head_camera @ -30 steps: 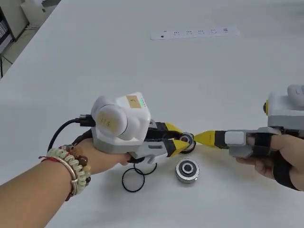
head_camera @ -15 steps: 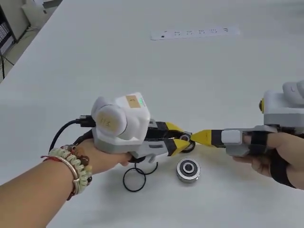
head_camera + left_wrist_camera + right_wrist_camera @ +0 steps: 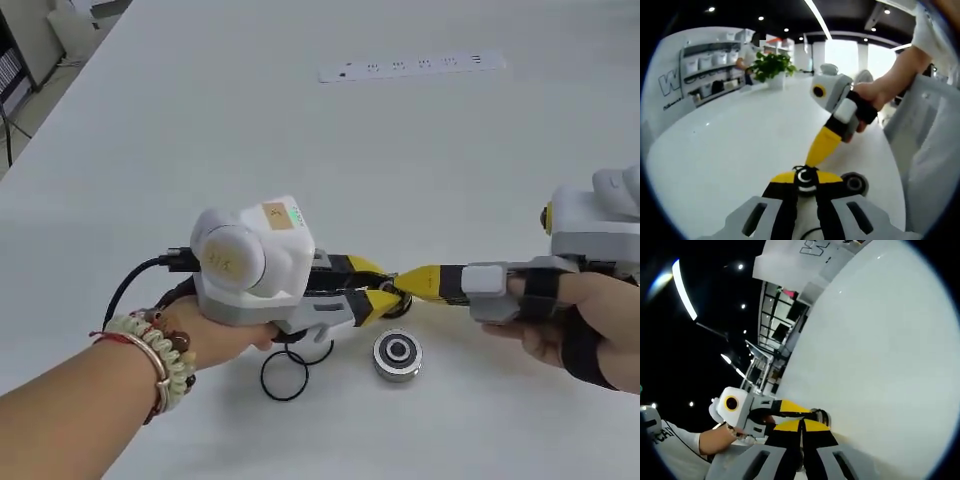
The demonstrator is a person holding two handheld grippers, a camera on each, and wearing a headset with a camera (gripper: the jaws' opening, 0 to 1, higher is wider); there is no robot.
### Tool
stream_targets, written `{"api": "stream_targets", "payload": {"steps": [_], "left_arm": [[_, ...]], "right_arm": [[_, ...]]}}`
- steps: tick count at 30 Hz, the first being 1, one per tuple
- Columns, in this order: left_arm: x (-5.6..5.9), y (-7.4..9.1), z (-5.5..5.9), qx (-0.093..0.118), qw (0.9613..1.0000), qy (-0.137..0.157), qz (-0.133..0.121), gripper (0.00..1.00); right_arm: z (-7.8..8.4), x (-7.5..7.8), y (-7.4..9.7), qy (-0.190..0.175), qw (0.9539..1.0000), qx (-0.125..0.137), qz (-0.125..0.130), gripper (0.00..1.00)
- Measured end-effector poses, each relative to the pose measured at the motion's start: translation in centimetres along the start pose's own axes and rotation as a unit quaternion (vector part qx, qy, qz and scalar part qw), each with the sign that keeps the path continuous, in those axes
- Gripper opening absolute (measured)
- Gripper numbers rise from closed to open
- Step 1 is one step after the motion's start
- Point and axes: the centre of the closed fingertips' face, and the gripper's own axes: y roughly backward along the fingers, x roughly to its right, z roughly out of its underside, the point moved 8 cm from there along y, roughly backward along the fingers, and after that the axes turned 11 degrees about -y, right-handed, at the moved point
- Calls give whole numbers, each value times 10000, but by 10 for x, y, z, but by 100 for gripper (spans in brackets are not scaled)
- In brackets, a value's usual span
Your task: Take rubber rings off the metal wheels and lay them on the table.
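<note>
One wheel (image 3: 805, 176) gripped in left tongs (image 3: 383, 288), right tongs (image 3: 408, 285) touching.

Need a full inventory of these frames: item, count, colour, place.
Table: 1, white, under everything.
Power strip: 1, white, far side of the table.
Held silver metal wheel: 1, silver, between the left gripper's jaws.
Loose silver metal wheel: 1, silver, on the table beside the held one.
Black rubber rings: 2, black, on the table by the left hand.
Potted plant: 1, green, background.
Left gripper: yellow tips, shut on the held wheel.
Right gripper: yellow tips, shut, at that wheel.
Left hand: bead bracelets.
Right hand: black strap.
</note>
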Motion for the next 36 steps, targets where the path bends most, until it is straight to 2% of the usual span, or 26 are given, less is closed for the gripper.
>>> {"api": "stream_targets", "payload": {"steps": [2, 8, 10, 12, 14, 18, 20, 23, 26, 27, 28, 30, 33, 36], "left_arm": [[0, 0, 0, -2, 10000, 6, -2, 14], [0, 0, 1, 61, 10000, -11, -4, 14], [-1, -1, 1, 68, 10000, -5, -7, 14], [-1, -1, 1, 63, 10000, -22, -10, 14], [0, -1, 1, 58, 10000, -26, -11, 14], [0, -1, 0, 20, 10000, -3, -45, 14], [1, -1, -1, 9, 10000, -82, -46, 14], [2, -2, -3, -108, 9995, -275, -51, 14], [-1, -2, -6, -261, 9996, -111, -16, 14], [-1, -2, -8, -302, 9995, -120, -9, 14], [-1, -2, -10, -361, 9990, -264, 27, 14], [0, -1, -13, -302, 9983, -493, 44, 13], [0, 2, -17, -233, 9991, -342, 63, 14], [-2, 4, -23, -210, 9992, -348, 50, 17]], "right_arm": [[0, 1, 0, -153, 9998, 42, -85, 0], [1, -4, 0, -63, 9999, 9, -139, 0], [1, -10, -2, -142, 9993, -14, -347, 0], [1, -11, -5, 58, 9997, -64, -220, 0], [0, -13, -5, 106, 9997, -84, -216, 0], [-2, -12, -3, 246, 9997, -62, -35, 0], [-3, -12, -2, 315, 9995, -51, 52, 0], [-4, -9, 1, 257, 9995, 9, 184, 0], [-4, -2, 5, 228, 9989, 35, 411, 0], [-4, -1, 5, 218, 9988, 29, 443, 0], [-4, 0, 6, 214, 9986, 16, 481, 0], [-3, 1, 7, 232, 9984, 6, 506, 0], [-2, 0, 9, 258, 9982, -7, 533, 0], [-4, -2, 10, 281, 9982, 30, 535, 0]]}}
